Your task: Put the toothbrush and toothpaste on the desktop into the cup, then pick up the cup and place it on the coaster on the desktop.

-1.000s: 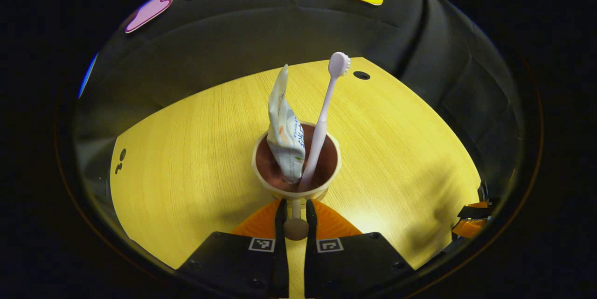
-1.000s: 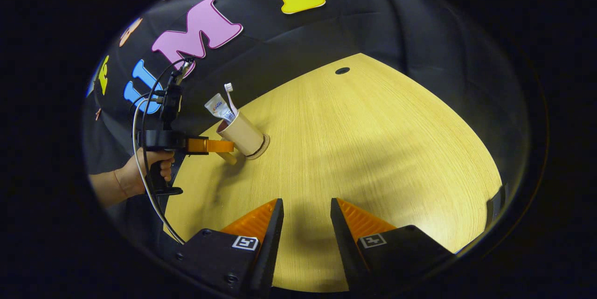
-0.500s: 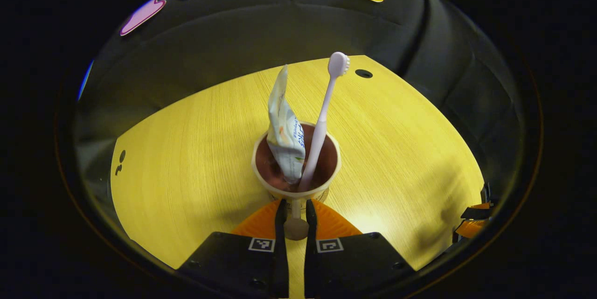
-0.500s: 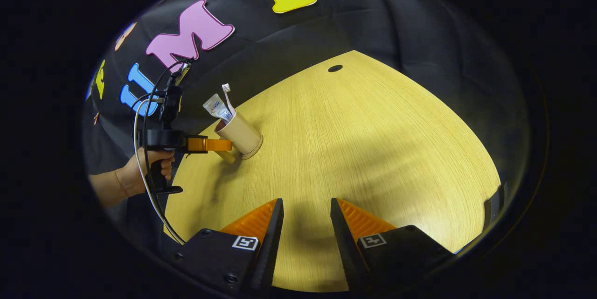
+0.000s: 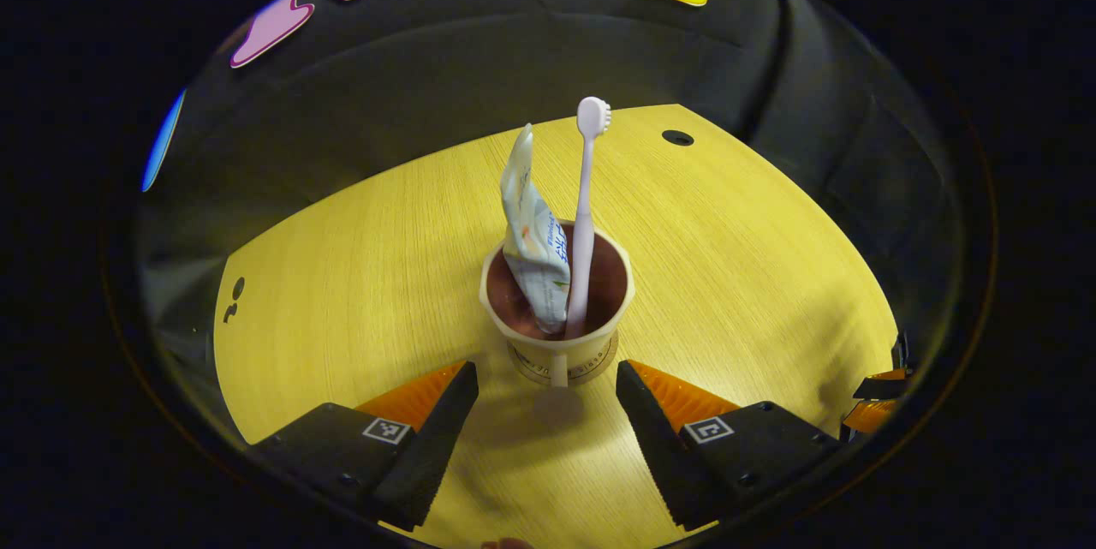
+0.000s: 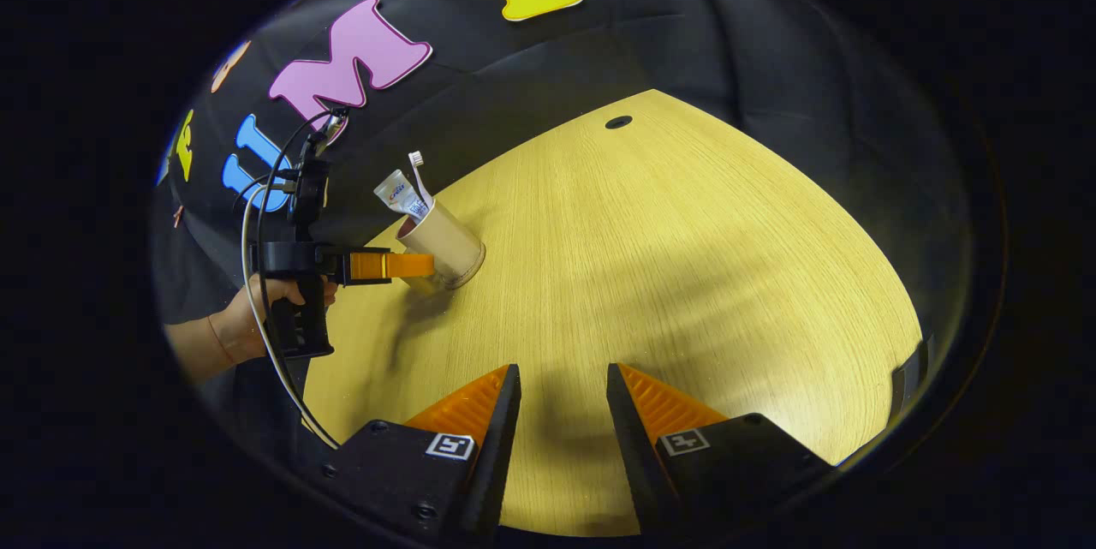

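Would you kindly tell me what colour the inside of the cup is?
Reddish brown inside the cup, clearest in the left gripper view.

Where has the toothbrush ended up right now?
The toothbrush stands head-up in the cup, beside the toothpaste, dead ahead in the left gripper view; in the right gripper view it is far left on the desktop.

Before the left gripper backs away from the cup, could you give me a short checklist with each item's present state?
1. Left gripper open, fingers apart on either side of the cup's handle: ok.
2. Cup upright on the coaster: ok.
3. Cup centred on the coaster: cannot tell, only its edge shows.
4. Toothbrush and toothpaste inside the cup: ok.
5. Right gripper open, well away from the cup over the desktop: ok.
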Tool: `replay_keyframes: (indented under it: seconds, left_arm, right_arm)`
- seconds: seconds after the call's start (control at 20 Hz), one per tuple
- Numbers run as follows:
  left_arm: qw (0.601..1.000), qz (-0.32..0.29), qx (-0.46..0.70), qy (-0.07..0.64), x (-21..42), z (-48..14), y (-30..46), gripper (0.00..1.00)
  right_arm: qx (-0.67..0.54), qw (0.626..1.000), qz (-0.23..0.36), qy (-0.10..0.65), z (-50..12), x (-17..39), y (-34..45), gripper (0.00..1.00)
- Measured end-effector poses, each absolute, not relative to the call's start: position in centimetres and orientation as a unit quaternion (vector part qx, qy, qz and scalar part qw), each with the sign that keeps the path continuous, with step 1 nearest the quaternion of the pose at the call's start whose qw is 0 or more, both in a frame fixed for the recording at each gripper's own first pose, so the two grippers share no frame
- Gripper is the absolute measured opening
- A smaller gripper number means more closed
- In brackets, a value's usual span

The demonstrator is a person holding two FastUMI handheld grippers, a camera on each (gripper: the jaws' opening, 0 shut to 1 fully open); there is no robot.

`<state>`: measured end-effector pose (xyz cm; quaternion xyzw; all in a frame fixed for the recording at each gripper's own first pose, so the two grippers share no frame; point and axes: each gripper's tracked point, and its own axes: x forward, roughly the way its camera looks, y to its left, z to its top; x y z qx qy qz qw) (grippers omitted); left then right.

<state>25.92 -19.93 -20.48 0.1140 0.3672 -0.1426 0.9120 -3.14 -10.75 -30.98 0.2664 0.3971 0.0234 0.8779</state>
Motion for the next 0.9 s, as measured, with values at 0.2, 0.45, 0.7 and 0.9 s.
replay_keyframes:
  seconds: [0.2,0.45,0.7,0.9]
  left_arm:
    - [0.918,-0.139,0.103,0.357,24.0,-19.9,-18.3,1.00]
    - [0.932,-0.134,0.054,0.332,20.5,-18.6,-15.9,1.00]
    - [0.944,-0.125,0.003,0.305,15.4,-17.5,-12.5,1.00]
    - [0.951,-0.105,-0.042,0.289,11.5,-16.9,-9.4,0.99]
  right_arm:
    - [0.259,0.884,0.025,0.389,-30.1,-2.7,-10.1,0.63]
    - [0.254,0.883,0.042,0.392,-29.3,-2.7,-8.0,0.63]
    - [0.234,0.883,0.069,0.401,-28.6,-3.0,-5.2,0.63]
    - [0.223,0.882,0.091,0.404,-27.7,-3.4,-2.7,0.63]
